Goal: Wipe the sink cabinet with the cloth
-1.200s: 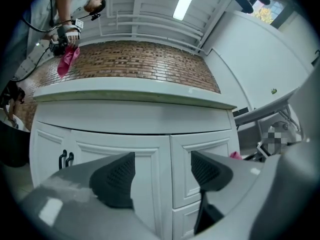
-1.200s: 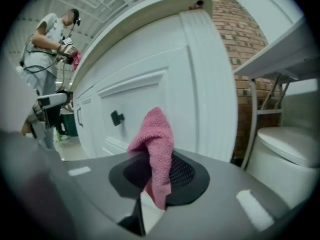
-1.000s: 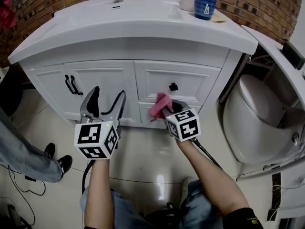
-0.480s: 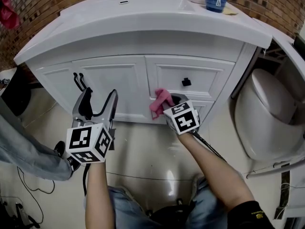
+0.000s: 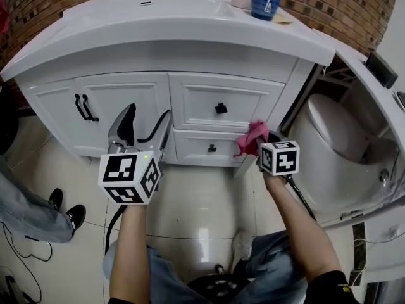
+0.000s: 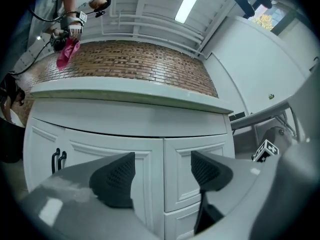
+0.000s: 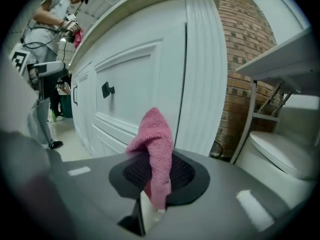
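Two handheld grippers face a white sink cabinet [image 5: 126, 97]. At left, the left gripper [image 5: 145, 122] hovers before the door panels, its jaws apart with nothing between them. Moving right, the pink cloth [image 5: 251, 138] is pinched in the closed jaws of the right gripper [image 5: 262, 147]. It sits at the right end of the lower drawer [image 5: 202, 145], near the cabinet's corner post [image 5: 292, 100]; contact with the surface cannot be confirmed. A second ago the cloth sat further left, below the upper drawer's knob [image 5: 220, 108]. This suggests a rightward wiping pass is reaching the cabinet's edge, and the doors at left may still need wiping. A toilet [image 5: 335, 138] stands far right.
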### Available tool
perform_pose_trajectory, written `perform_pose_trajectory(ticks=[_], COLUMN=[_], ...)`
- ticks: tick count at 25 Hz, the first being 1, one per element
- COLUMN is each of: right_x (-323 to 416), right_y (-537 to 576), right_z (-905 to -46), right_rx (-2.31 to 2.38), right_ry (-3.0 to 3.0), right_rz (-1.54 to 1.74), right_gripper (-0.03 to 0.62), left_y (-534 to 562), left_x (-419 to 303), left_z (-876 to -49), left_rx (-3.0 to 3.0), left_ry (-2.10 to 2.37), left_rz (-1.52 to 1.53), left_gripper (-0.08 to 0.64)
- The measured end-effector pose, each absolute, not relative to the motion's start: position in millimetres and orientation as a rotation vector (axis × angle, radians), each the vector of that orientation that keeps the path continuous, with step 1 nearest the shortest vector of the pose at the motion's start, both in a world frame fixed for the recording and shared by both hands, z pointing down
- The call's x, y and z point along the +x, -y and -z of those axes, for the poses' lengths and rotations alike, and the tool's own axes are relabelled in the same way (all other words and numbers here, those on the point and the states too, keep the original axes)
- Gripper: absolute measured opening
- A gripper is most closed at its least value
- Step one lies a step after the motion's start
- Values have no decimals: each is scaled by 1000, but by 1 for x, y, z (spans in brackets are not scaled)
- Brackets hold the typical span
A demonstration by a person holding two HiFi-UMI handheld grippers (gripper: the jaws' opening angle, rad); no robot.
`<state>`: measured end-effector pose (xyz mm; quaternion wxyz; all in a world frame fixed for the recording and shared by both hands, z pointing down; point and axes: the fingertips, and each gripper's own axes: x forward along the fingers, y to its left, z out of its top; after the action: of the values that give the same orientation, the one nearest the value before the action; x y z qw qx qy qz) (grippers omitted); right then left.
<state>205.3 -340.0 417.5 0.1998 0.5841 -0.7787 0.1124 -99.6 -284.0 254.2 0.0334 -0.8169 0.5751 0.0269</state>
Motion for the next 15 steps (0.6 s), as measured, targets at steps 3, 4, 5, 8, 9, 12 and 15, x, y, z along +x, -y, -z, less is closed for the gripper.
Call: perform_pose_trajectory(ticks=[3,4,5,8,9,12,15], right_x=[185,167,144,60,32,-37,-78], right_y=[338,336,334,325,323,313,303], right_z=[-423,-427,-433,-451,-457,-478,-496], right_rx=[1615,1572,1510,1302,1249,1085,917], right_ry=[2218,2257,2301,2405,2436,2508,2508], right_rz=[-365,-387,-403,-417,-420,-346,-138], right_gripper=[66,66,66,66,66,66,66], left_y=[281,279,278,272,270,263,256], left_x=[-96,-98,-102,-119,-126,-149,-172], left_z=[-254,-254,-253,-251,-250,-253,-264], left_rx=[-2504,-2495,-2486,-2454,-2442,-2400,-2361], left_ry=[-1756,-1760,-1767,-1792,-1803,-1839,-1861], left_rz=[-50,-40,-32,-5,9,72,177], left_gripper=[354,354,354,354,354,354,354])
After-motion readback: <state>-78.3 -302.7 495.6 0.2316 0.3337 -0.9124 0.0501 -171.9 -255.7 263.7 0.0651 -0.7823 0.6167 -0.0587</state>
